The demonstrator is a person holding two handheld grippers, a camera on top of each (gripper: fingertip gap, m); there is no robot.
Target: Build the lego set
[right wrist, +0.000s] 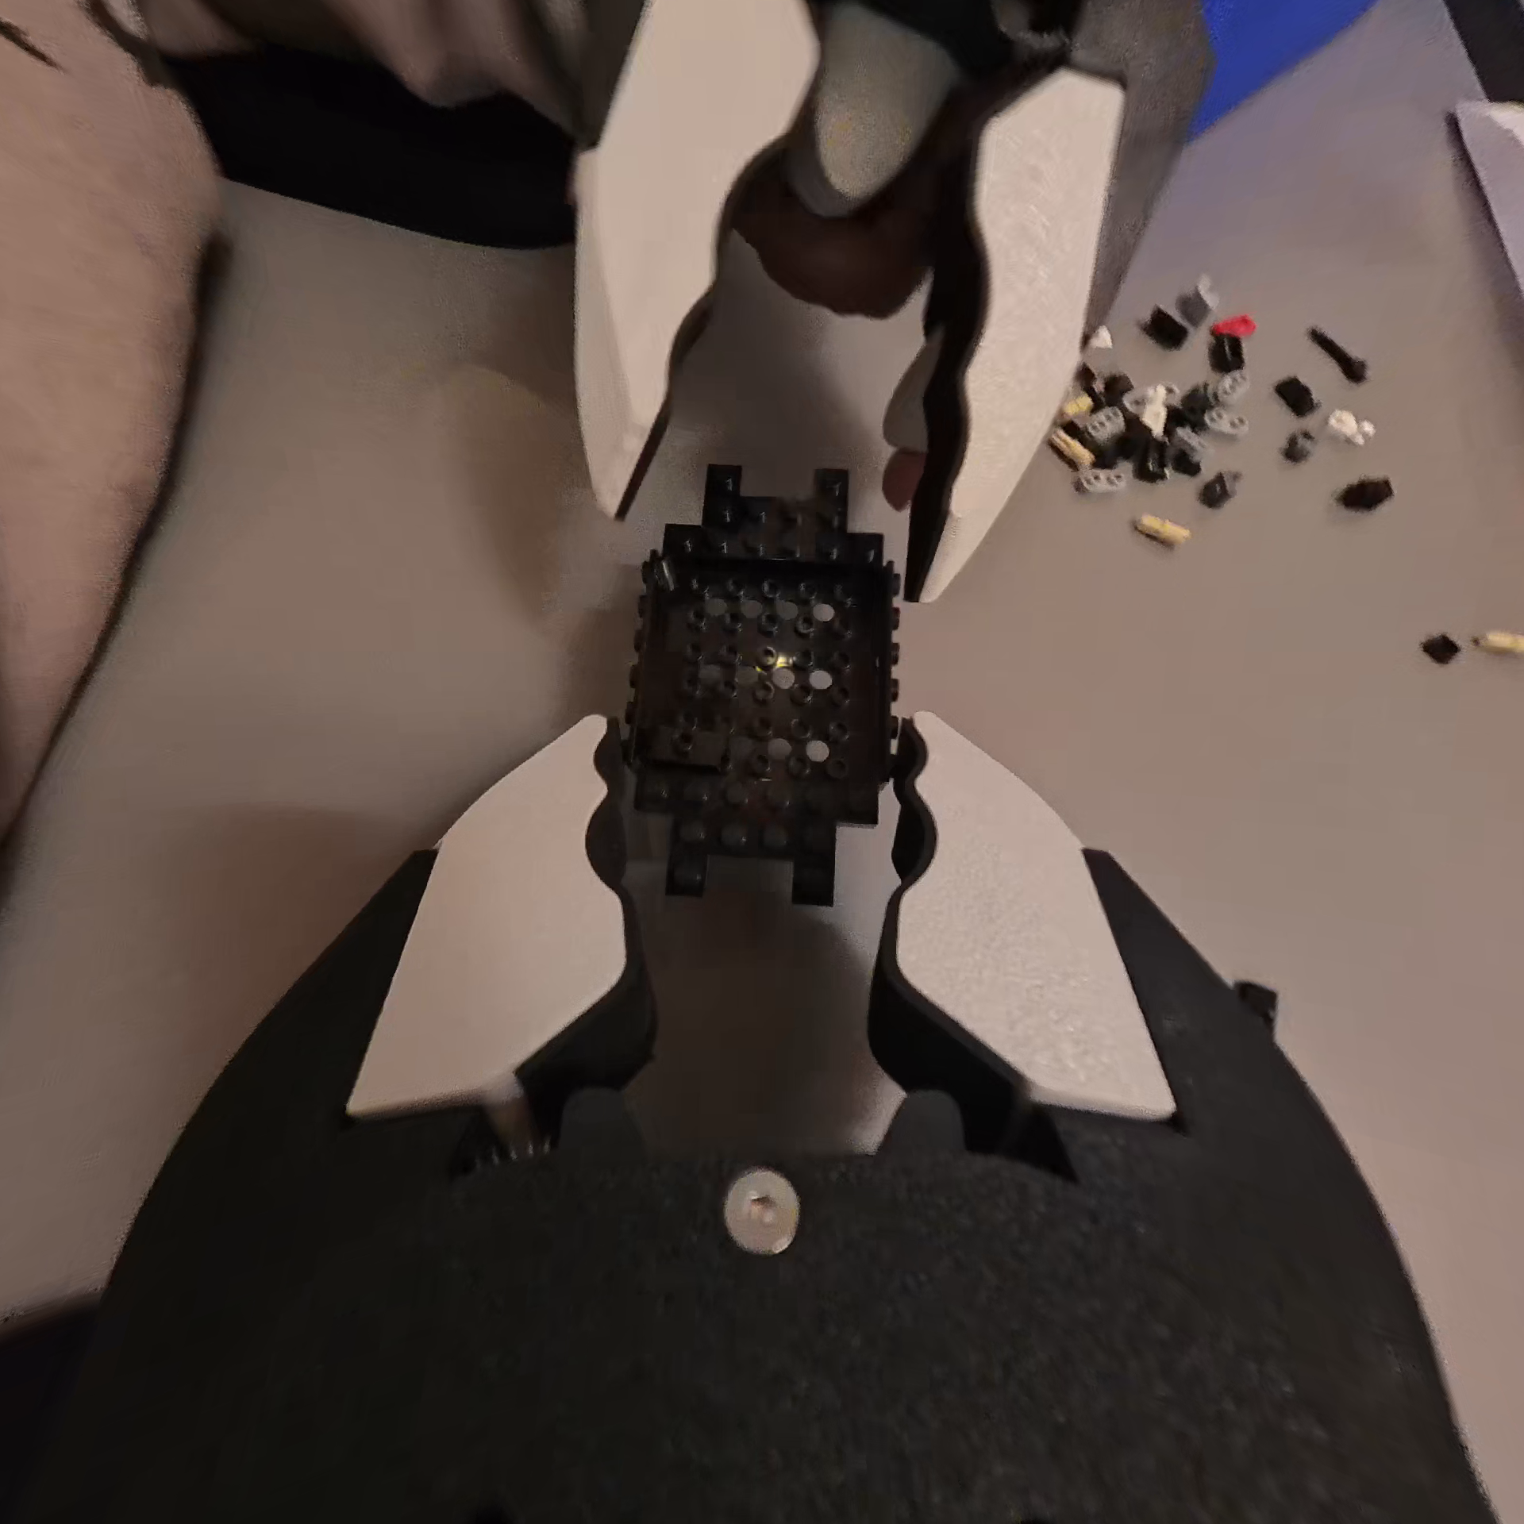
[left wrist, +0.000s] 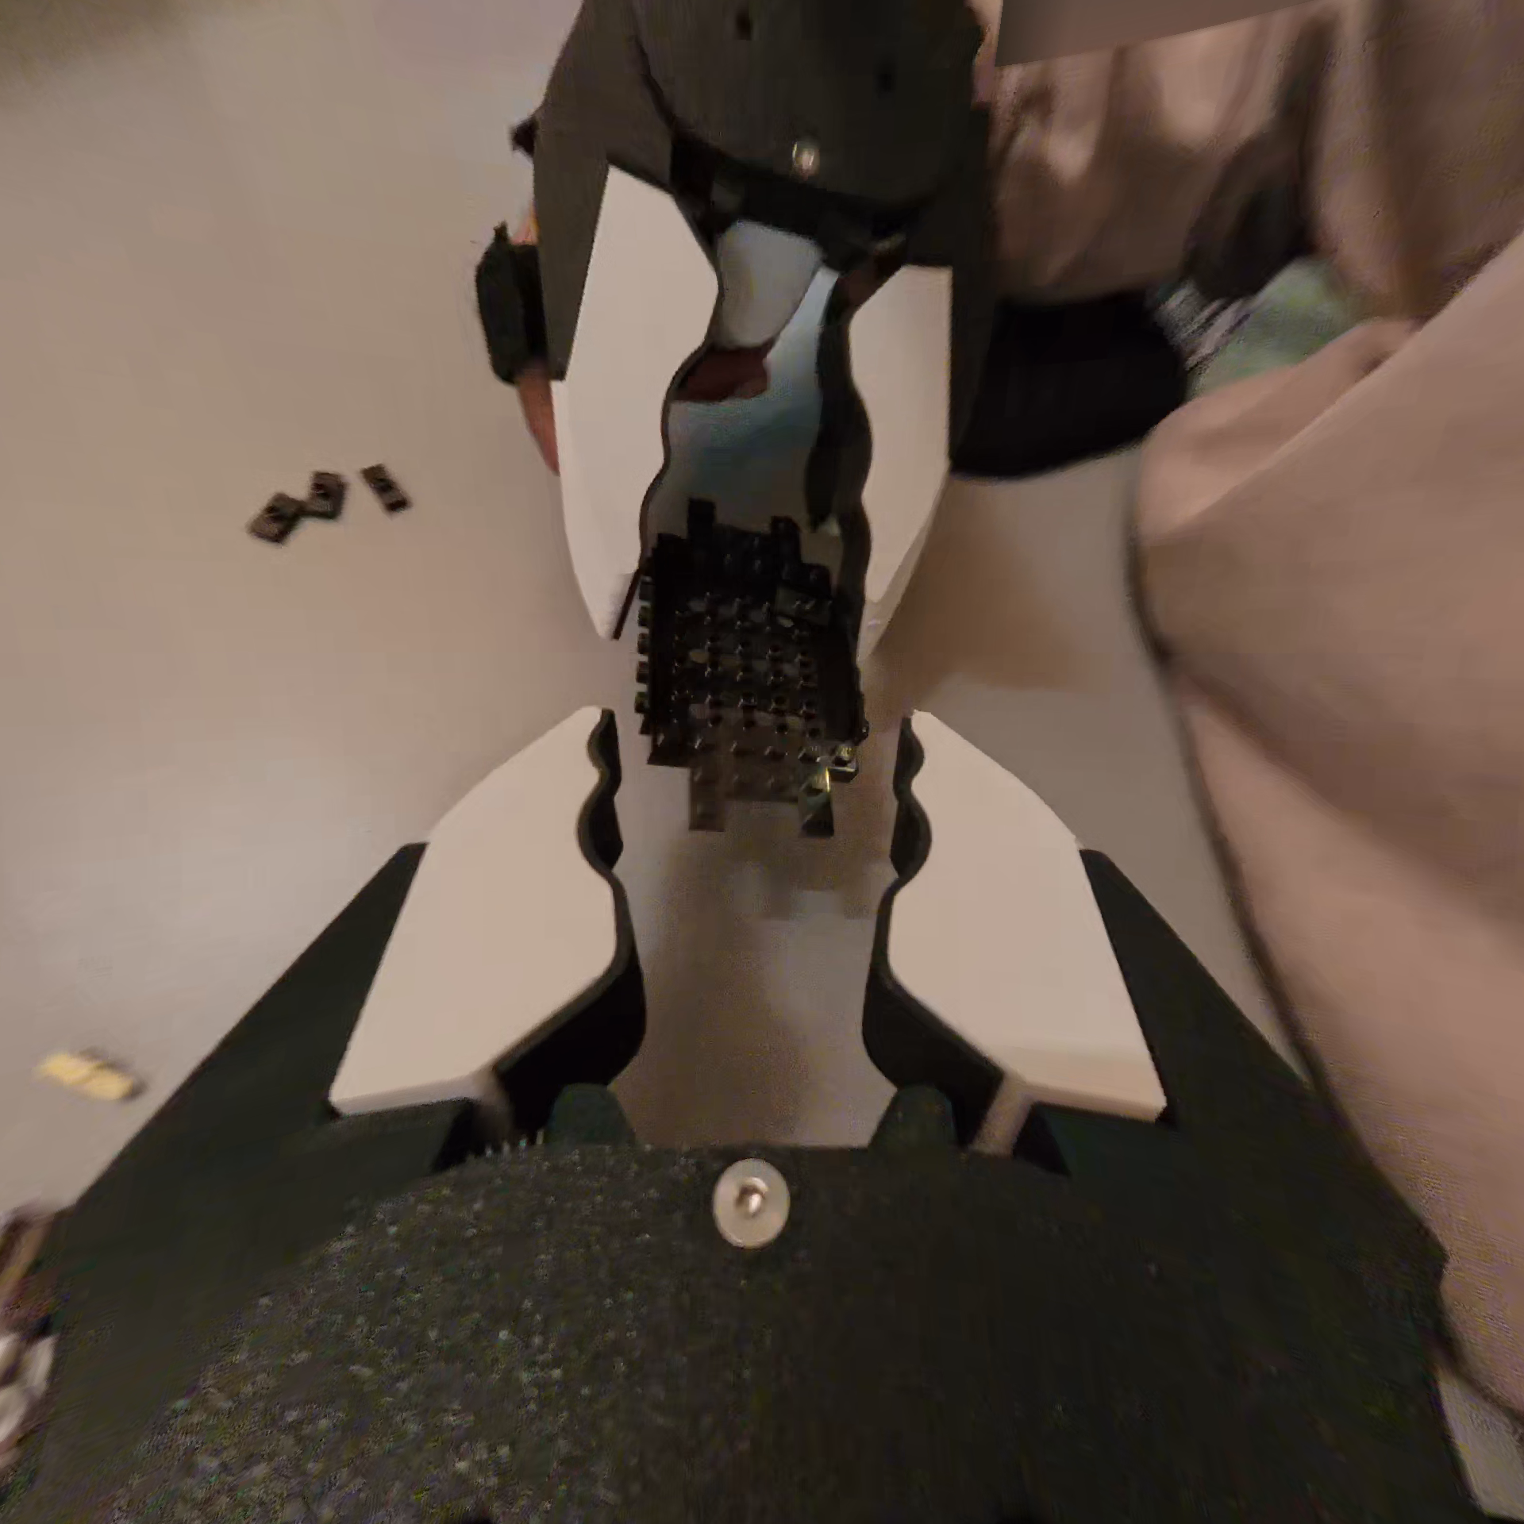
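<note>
The black lego build, a studded plate with low walls and short prongs at both ends, sits between my two hand-held grippers, which face each other across it. In the right wrist view, my right hand-held gripper has its white fingers on either side of the near end of the build; the dark inner pads sit right against the side walls, so I read it as clamped on the build, though blur keeps me from being sure of the contact on the left side. In the same view the left hand-held gripper comes in from the far side with its fingers spread apart, their tips beside the far end of the build.

From the left wrist view, my own left hand-held gripper stands parted, its tips either side of the near prongs without touching them, and the build is held beyond by the right hand-held gripper.

Everything lies over a pale tabletop. To the right in the right wrist view is a scatter of loose lego pieces, black, grey, tan, white and one red. In the left wrist view, three small black pieces lie well apart to the left, and a tan piece nearer the edge. A person's beige sleeve fills the right side.
</note>
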